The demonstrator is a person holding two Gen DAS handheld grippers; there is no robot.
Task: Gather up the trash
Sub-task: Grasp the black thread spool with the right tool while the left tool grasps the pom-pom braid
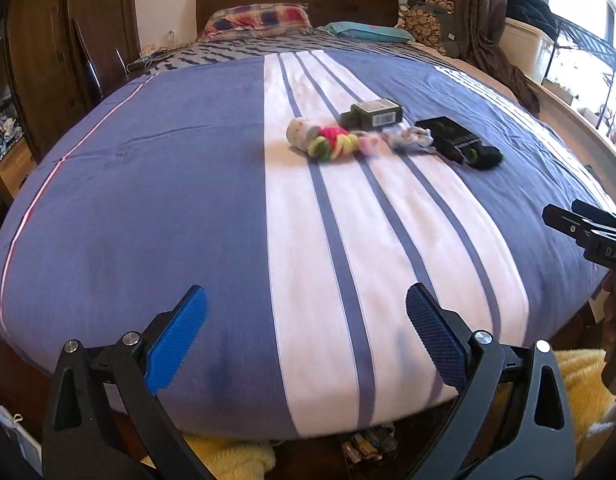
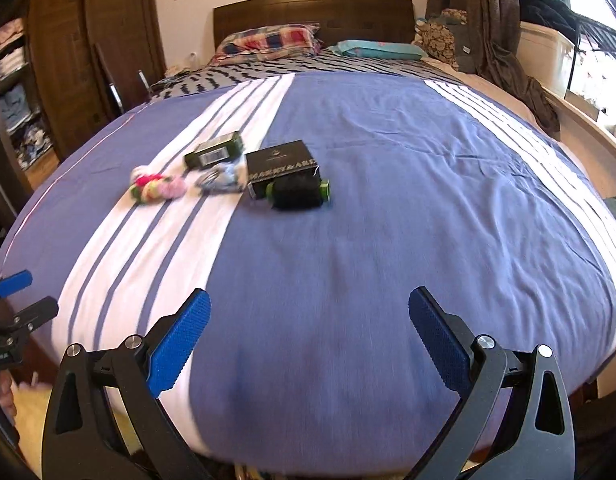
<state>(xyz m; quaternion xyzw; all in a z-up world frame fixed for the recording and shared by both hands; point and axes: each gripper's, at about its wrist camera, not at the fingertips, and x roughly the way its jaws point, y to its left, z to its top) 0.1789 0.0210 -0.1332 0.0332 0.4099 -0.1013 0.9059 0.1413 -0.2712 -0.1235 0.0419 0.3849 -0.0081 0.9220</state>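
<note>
Across the blue-and-white striped bed (image 1: pixel 148 200), I see the trash (image 1: pixel 388 132) heaped mid-mattress; my left gripper (image 1: pixel 307 334) and right gripper (image 2: pixel 310 336) hang wide open, empty, near the foot.

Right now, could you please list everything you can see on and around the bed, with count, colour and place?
Bedspread: one, blue with white striped bands, covering the bed.
Dark green box: one, barcode label, on the white band.
Black box: one, pale lettering, on the blue area beside the green box.
Black roll: one, green ends, lying against the black box.
Crumpled wrapper: one, pale blue-grey, between the boxes.
Colourful bundle: one, pink, yellow and green, on the white band; blurred.
Pillows: two, one plaid, one teal, at the headboard.
Wardrobe: one, dark wood, left of the bed.
Left gripper: open, blue pads, empty.
Right gripper: open, blue pads, empty.
</note>
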